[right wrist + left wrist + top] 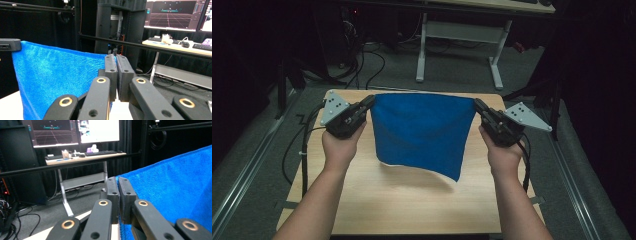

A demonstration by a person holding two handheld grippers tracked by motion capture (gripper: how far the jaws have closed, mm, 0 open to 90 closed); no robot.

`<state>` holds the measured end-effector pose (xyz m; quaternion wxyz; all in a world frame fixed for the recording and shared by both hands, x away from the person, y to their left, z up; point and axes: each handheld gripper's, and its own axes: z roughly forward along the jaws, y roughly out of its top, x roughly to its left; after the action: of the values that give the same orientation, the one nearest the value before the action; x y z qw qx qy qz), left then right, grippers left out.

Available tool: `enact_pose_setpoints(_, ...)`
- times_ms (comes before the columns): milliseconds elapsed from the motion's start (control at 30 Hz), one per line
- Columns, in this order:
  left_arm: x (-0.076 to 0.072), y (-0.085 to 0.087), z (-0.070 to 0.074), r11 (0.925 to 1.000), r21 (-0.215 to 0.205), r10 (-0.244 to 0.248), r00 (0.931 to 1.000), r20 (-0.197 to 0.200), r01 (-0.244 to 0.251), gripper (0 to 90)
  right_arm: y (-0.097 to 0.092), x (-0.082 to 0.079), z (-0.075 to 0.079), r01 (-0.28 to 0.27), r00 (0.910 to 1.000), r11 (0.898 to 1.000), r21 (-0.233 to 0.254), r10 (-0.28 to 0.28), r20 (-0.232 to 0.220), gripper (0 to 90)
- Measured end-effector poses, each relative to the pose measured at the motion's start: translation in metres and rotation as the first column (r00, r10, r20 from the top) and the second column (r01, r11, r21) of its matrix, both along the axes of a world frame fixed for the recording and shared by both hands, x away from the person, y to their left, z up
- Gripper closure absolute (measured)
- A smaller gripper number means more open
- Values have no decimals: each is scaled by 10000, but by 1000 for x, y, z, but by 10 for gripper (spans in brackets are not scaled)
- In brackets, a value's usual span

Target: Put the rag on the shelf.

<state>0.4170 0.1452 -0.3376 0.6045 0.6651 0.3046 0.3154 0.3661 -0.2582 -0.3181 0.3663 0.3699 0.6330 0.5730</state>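
Note:
A blue cloth (422,132) hangs stretched between my two grippers above the wooden table (412,210), its lower edge curling free over the tabletop. My left gripper (371,101) is shut on the cloth's upper left corner; in the left gripper view the jaws (118,181) pinch the blue cloth (175,187) at its edge. My right gripper (477,104) is shut on the upper right corner; in the right gripper view its jaws (116,58) clamp the blue cloth (55,75), and the tip of the other gripper (10,44) holds the far corner.
A white-legged desk (459,30) stands beyond the table, with monitors (75,131) and a keyboard (100,152) on it. Cables (357,65) lie on the grey floor at the left. Dark racks stand at both sides.

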Motion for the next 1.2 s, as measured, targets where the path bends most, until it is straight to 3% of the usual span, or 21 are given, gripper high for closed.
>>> enact_pose_setpoints(167,18,-3,8,9995,-135,285,9995,95,-284,883,1,15,6,240,9997,9997,7,-240,33,890)
enact_pose_setpoints(367,43,-3,11,9981,430,434,9990,-76,-430,883,-1,37,11,540,9985,9985,71,-539,-88,891)
enact_pose_setpoints(467,51,-5,14,9945,979,370,9993,72,-375,883,-2,50,13,632,9978,9979,-107,-634,-172,891)
enact_pose_setpoints(633,64,-5,19,9936,914,652,9977,163,-664,883,-2,71,14,722,9967,9974,-10,-722,-367,891)
enact_pose_setpoints(800,81,-8,21,9862,1324,984,9950,166,-997,882,3,92,16,829,9953,9964,-190,-838,-492,891)
enact_pose_setpoints(1067,111,-10,8,9829,1390,1235,9923,-117,-1207,882,5,126,14,977,9909,9948,-282,-999,-906,892)
enact_pose_setpoints(1200,127,-13,-7,9808,1508,1347,9888,-639,-1239,881,5,141,6,1037,9863,9931,-543,-1097,-1232,892)
